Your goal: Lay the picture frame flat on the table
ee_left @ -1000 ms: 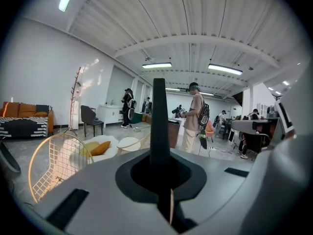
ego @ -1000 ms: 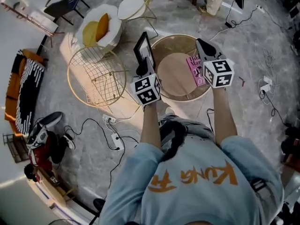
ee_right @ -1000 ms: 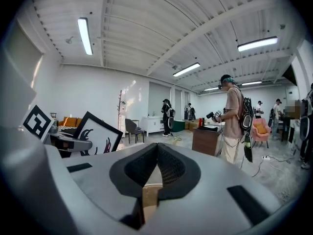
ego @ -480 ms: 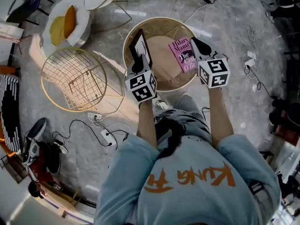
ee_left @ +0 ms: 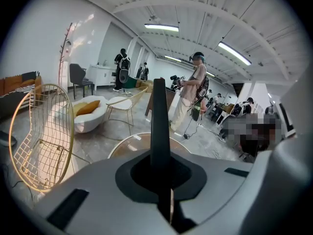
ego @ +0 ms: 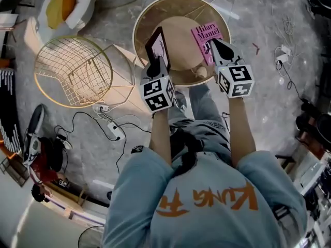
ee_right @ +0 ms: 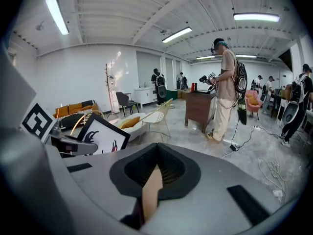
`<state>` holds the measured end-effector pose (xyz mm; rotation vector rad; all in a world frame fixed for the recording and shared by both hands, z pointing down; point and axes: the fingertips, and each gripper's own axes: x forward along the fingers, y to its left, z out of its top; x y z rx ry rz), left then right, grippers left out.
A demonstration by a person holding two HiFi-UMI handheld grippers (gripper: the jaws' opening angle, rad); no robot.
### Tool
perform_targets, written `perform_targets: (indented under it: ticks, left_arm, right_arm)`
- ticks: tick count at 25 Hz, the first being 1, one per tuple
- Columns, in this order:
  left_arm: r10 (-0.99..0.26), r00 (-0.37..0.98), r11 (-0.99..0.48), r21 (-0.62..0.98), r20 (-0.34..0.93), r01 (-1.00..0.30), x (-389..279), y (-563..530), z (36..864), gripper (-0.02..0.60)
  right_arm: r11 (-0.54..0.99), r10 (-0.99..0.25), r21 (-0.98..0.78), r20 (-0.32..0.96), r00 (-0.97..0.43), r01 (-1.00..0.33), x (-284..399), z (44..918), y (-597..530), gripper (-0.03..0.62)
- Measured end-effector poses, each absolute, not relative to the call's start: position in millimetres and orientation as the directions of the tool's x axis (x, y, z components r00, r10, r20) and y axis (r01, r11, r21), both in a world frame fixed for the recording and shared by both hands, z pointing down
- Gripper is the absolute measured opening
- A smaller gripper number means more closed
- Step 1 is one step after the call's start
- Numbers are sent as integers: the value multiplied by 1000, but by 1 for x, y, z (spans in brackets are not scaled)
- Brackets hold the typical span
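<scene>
Lowered closer to the round wooden table (ego: 181, 37), with left gripper (ego: 155, 67) clamped tight on the edge of the black picture frame (ego: 158, 44), held upright over the tabletop, and right gripper (ego: 215, 45) seemingly pinched together on nothing; might slip or bang down if tipped too fast.
</scene>
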<state>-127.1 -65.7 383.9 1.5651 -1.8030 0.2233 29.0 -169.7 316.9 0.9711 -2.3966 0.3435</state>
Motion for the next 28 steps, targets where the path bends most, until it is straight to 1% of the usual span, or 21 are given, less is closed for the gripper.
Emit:
perform_targets:
  ticks: [6, 11, 18, 21, 28]
  left_arm:
    - [-753, 20, 255, 321, 657, -912, -118, -53, 419, 26]
    - [-735, 38, 260, 333, 677, -906, -112, -30, 418, 26]
    - [-701, 57, 270, 338, 711, -902, -112, -42, 491, 26]
    - [-684, 52, 294, 341, 727, -893, -117, -35, 511, 26]
    - [-673, 77, 288, 357, 735, -889, -112, -38, 547, 26]
  right_arm:
    - [722, -540, -44, 589, -602, -691, 25, 355, -164, -3]
    - [719, -507, -69, 628, -590, -691, 29, 363, -128, -3]
    - [712, -445, -121, 684, -578, -692, 32, 452, -120, -3]
    - [726, -417, -132, 696, -584, -675, 28, 475, -112, -3]
    - [733, -389, -137, 719, -576, -666, 31, 517, -110, -3]
